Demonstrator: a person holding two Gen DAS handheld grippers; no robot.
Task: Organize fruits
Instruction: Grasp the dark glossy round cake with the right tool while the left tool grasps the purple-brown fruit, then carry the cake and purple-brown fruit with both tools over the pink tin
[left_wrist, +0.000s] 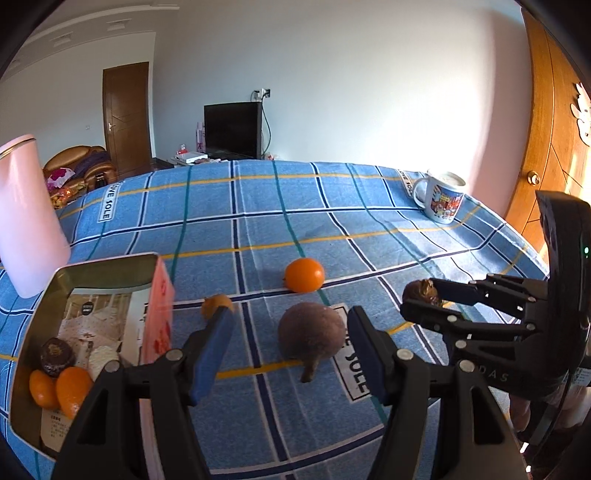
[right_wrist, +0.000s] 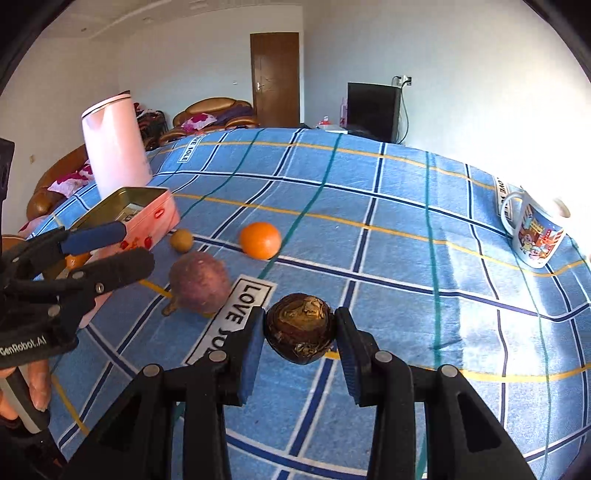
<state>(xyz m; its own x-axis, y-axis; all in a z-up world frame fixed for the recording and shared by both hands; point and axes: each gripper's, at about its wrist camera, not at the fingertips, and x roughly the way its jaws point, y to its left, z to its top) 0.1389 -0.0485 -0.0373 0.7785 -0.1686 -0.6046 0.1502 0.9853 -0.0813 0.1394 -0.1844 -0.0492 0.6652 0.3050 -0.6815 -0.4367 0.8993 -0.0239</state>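
Note:
My right gripper (right_wrist: 300, 328) is shut on a dark brown round fruit (right_wrist: 300, 326) and holds it above the blue checked cloth; it also shows in the left wrist view (left_wrist: 424, 295). My left gripper (left_wrist: 290, 339) is open, its jaws on either side of a purple-brown fruit with a stem (left_wrist: 310, 336), not touching it. An orange (left_wrist: 304, 274) and a small tan fruit (left_wrist: 218, 304) lie beyond. The pink tin box (left_wrist: 159, 295) at the left holds two orange fruits (left_wrist: 59, 391), a dark fruit (left_wrist: 56, 356) and a pale one.
A pink kettle (left_wrist: 26, 218) stands behind the box at the left. A printed mug (left_wrist: 443, 201) stands at the far right corner of the table. A wooden door (left_wrist: 546, 129) is to the right.

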